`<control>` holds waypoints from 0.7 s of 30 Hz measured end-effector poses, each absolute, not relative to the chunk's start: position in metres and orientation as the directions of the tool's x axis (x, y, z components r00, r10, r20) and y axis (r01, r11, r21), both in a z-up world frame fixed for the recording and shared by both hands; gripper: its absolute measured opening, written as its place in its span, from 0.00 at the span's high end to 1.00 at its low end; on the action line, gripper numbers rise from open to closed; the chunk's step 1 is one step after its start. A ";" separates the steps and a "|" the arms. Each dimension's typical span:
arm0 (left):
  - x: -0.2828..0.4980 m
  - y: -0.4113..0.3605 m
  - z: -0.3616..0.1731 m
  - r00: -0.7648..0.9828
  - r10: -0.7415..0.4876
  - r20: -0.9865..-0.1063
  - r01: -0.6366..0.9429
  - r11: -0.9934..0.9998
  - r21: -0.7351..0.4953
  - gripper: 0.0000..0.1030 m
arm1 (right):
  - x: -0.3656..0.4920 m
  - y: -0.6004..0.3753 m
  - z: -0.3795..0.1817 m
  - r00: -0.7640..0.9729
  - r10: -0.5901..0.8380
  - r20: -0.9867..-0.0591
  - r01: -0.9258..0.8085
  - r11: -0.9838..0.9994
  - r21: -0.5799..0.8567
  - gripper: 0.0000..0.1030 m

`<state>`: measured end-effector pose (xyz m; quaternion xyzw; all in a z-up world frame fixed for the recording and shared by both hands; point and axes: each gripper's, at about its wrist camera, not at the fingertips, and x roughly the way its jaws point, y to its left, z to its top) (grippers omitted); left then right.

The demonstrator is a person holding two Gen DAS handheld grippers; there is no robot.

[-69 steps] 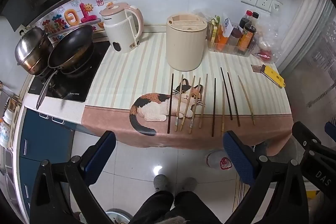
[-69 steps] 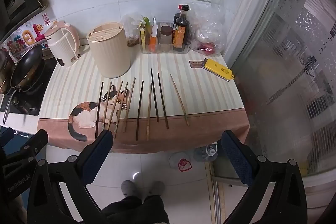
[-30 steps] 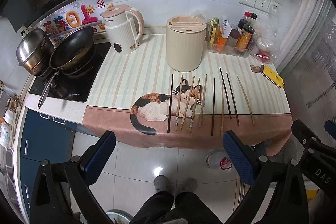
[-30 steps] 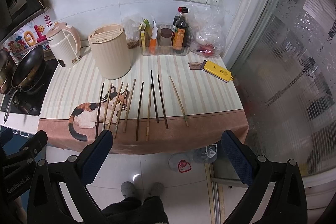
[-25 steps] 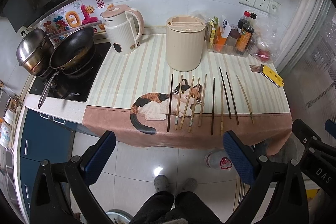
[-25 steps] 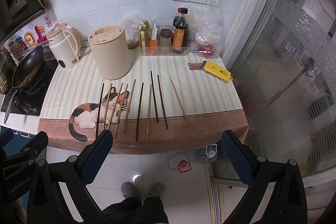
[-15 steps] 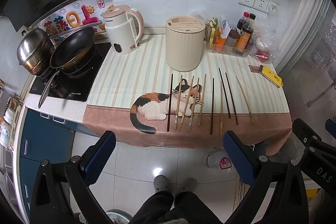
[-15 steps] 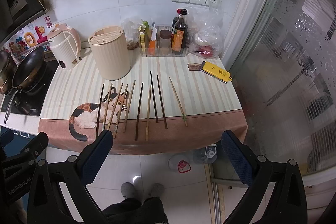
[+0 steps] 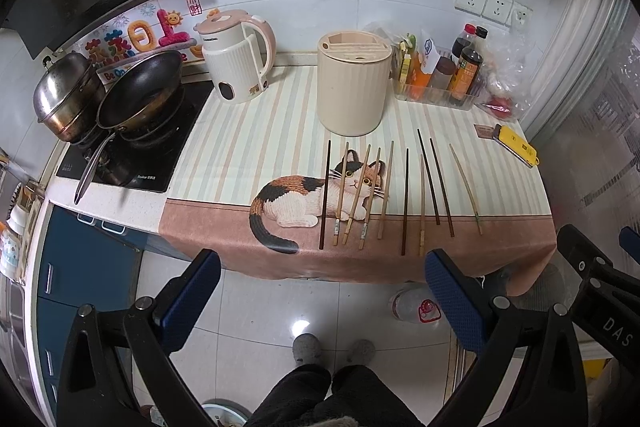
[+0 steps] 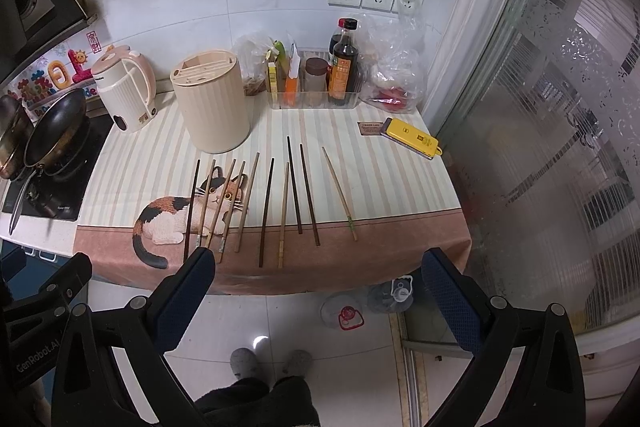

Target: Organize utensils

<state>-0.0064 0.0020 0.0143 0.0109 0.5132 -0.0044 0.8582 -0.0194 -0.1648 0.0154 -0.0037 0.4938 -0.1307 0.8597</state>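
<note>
Several chopsticks [image 9: 406,201] [image 10: 267,211], some dark and some pale wood, lie side by side on the cat-print cloth [image 9: 224,163] [image 10: 392,187] near the counter's front edge. Behind them stands a cream cylindrical utensil holder [image 9: 353,83] [image 10: 211,105] with slots in its top. My left gripper [image 9: 322,297] is open and empty, held over the floor in front of the counter. My right gripper [image 10: 316,295] is likewise open and empty, just short of the cloth's hanging edge. Its left fingertip [image 10: 188,287] overlaps the near ends of the leftmost chopsticks in the right wrist view.
A pink-and-white kettle [image 9: 236,61] [image 10: 126,93] stands left of the holder. A wok [image 9: 140,95] and steel pot [image 9: 66,97] sit on the stove. A condiment tray with bottles [image 9: 444,79] [image 10: 316,79] and a yellow device [image 9: 516,145] [image 10: 412,138] are at the right. A person's slippered feet [image 9: 334,349] stand below.
Both views have shifted very slightly, the counter sitting a touch higher and nearer in frame. The chopsticks have not moved and both grippers remain open.
</note>
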 end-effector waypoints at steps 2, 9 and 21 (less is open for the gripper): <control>-0.006 0.002 0.013 0.473 0.004 -0.881 0.020 1.000 0.015 0.00 | -0.021 -0.163 0.025 0.479 -0.228 -0.848 0.220 0.966 -0.136 0.00; -0.010 0.000 0.019 0.469 0.005 -0.883 0.017 1.000 0.014 0.00 | -0.023 -0.164 0.025 0.479 -0.227 -0.848 0.220 0.966 -0.134 0.00; -0.013 0.002 0.020 0.471 0.003 -0.882 0.015 1.000 0.012 0.00 | -0.024 -0.161 0.028 0.480 -0.228 -0.847 0.220 0.966 -0.135 0.00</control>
